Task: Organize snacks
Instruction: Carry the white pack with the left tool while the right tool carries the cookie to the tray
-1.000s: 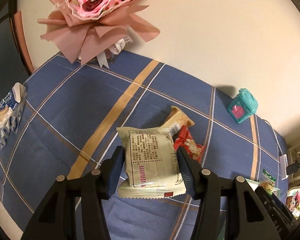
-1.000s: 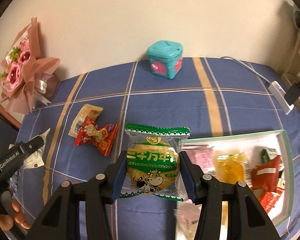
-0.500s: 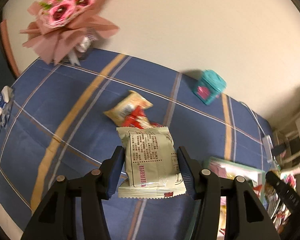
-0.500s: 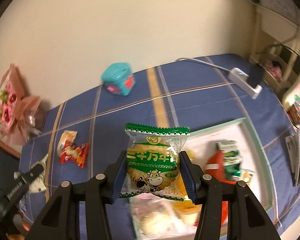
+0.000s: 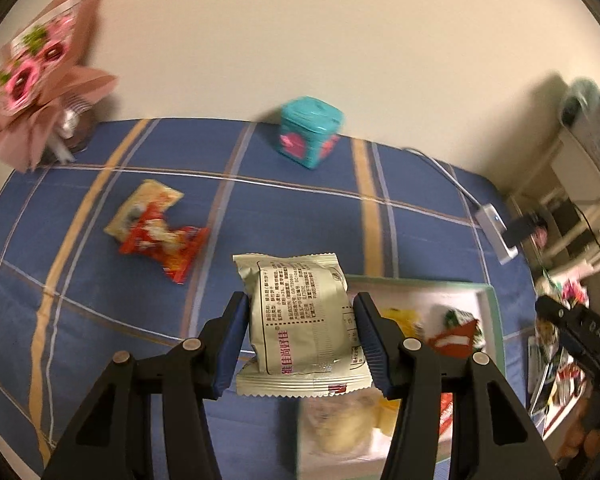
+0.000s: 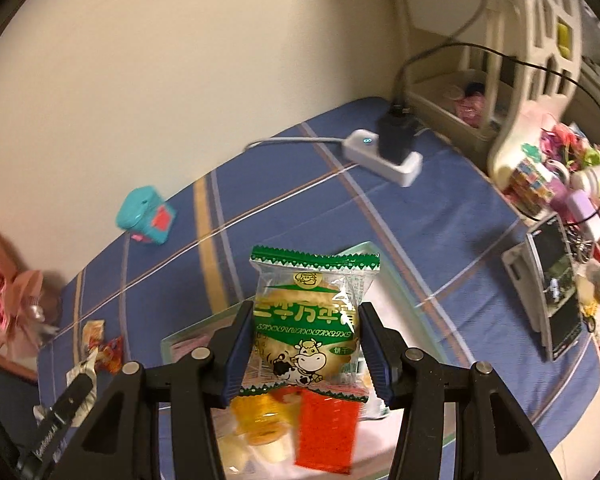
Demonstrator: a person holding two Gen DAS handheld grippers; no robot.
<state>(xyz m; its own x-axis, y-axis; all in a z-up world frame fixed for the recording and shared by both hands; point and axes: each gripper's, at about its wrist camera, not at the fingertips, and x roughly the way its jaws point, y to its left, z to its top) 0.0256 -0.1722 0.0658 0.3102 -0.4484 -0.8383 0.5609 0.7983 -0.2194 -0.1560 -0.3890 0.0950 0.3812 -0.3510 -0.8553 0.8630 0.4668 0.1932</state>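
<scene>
My left gripper (image 5: 300, 340) is shut on a beige snack packet (image 5: 300, 320), held above the left end of the white tray (image 5: 488, 296). My right gripper (image 6: 306, 344) is shut on a green biscuit packet (image 6: 312, 320), held over the same tray (image 6: 396, 280), which holds several snacks, among them a yellow one (image 6: 260, 416) and a red one (image 6: 326, 428). A red snack packet (image 5: 168, 240) lies on a tan snack packet (image 5: 148, 204) on the blue cloth, left of the tray.
A teal box (image 5: 310, 132) stands by the wall. A pink bouquet (image 5: 40, 92) is at the far left. A white power strip (image 6: 384, 156) with a black plug lies at the right. A phone (image 6: 552, 292) and a cluttered shelf (image 6: 540, 92) are at the right edge.
Both grippers have swung right with their packets, from over the bare cloth to over the tray. The loose red and tan packets now lie well to the left.
</scene>
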